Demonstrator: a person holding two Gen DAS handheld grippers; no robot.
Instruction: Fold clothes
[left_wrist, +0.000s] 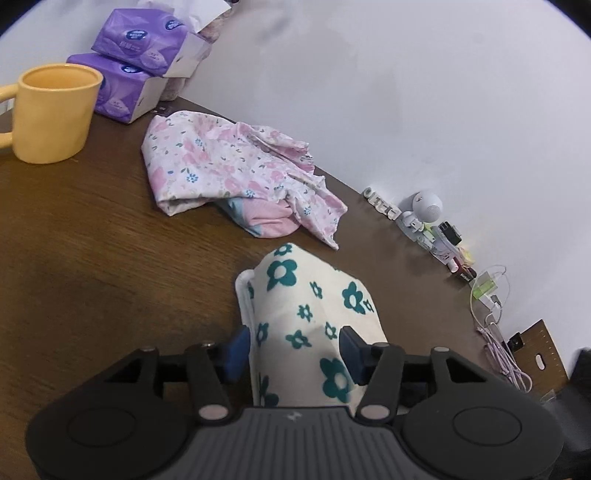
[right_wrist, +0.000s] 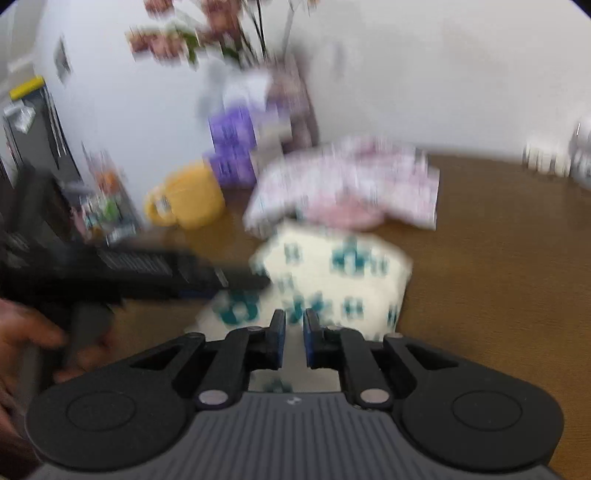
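A cream cloth with teal flowers (left_wrist: 310, 295) lies folded on the brown table (left_wrist: 92, 240) and runs back between the fingers of my left gripper (left_wrist: 293, 343). Those jaws stand wide apart, one blue pad on each side of the cloth, so the gripper is open. The right wrist view is blurred. In it the same cloth (right_wrist: 332, 266) sits just ahead of my right gripper (right_wrist: 294, 332), whose pads are nearly together with a strip of the fabric between them. The left gripper (right_wrist: 236, 280) reaches in from the left to the cloth's edge, with a hand (right_wrist: 29, 332) behind it.
A crumpled pink floral garment (left_wrist: 229, 166) lies beyond the cloth. A yellow mug (left_wrist: 55, 110) and purple tissue packs (left_wrist: 136, 55) stand at the far left. Small gadgets and cables (left_wrist: 443, 236) line the wall edge on the right.
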